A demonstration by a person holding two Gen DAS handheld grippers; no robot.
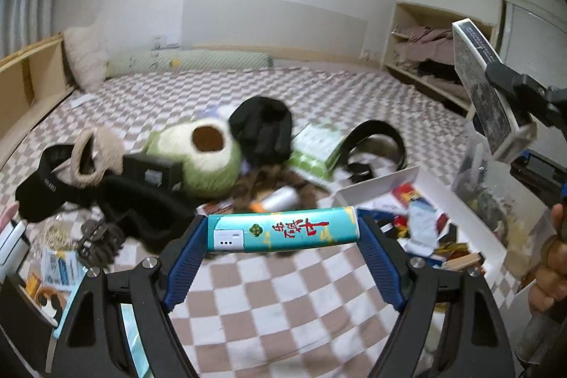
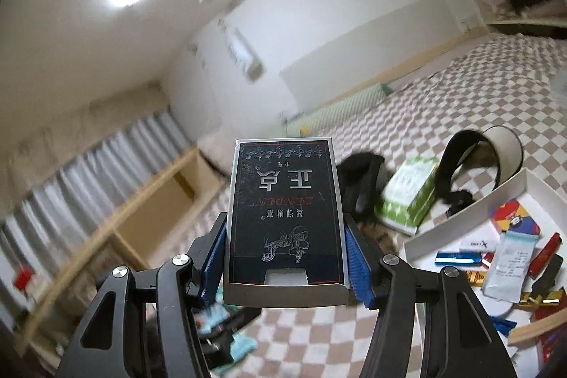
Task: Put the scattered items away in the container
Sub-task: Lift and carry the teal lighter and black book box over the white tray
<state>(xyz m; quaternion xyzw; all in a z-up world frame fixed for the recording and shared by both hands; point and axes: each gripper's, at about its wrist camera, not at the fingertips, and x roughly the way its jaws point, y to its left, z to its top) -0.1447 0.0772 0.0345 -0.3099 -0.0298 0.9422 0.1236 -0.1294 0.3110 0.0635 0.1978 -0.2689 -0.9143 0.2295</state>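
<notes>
Grippers full: my left gripper (image 1: 283,229) clamps one teal box (image 1: 281,229), my right gripper (image 2: 283,257) one black box (image 2: 285,211), both above the white tray (image 2: 460,222).

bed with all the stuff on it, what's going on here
A person is tidying clutter off a checkered bed into a white box, with a handheld claw in each hand. The left claw is clamped on the ends of a teal box, held crosswise above the bedding. The right claw grips a black box with silver edges, raised in the air. The white box already holds small packets. Hats, a green tissue pack and other bits lie on the bed.
</notes>
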